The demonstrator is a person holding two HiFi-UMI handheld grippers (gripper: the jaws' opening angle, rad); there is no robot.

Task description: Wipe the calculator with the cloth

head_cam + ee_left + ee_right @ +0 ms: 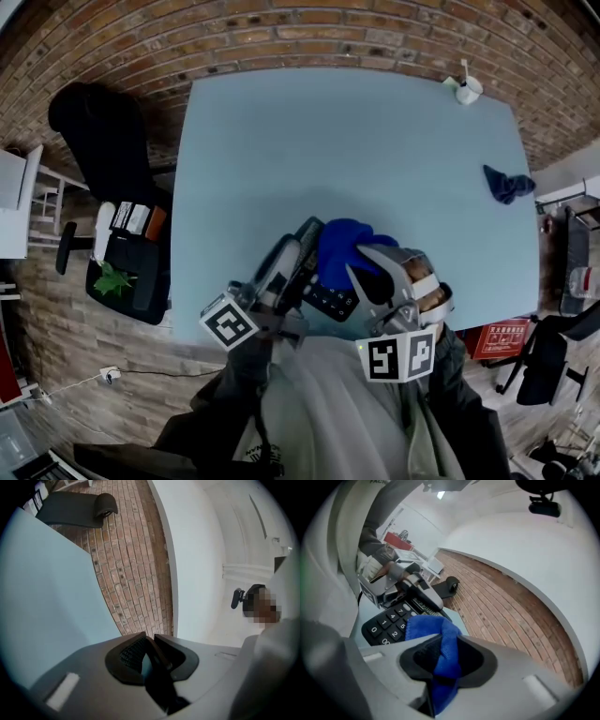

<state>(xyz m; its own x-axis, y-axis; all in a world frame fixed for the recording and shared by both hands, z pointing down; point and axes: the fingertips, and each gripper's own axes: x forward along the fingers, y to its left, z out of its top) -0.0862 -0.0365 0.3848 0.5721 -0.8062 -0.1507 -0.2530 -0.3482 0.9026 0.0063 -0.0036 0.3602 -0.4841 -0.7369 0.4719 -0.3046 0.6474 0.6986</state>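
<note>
While cloth [342,248] hides much of calculator [333,302], right claw [443,656] grips cloth, left claw [149,643] clamps calculator.

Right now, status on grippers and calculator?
Left gripper shut on calculator. Right gripper shut on blue cloth, over the calculator. Nothing blocking.
</note>
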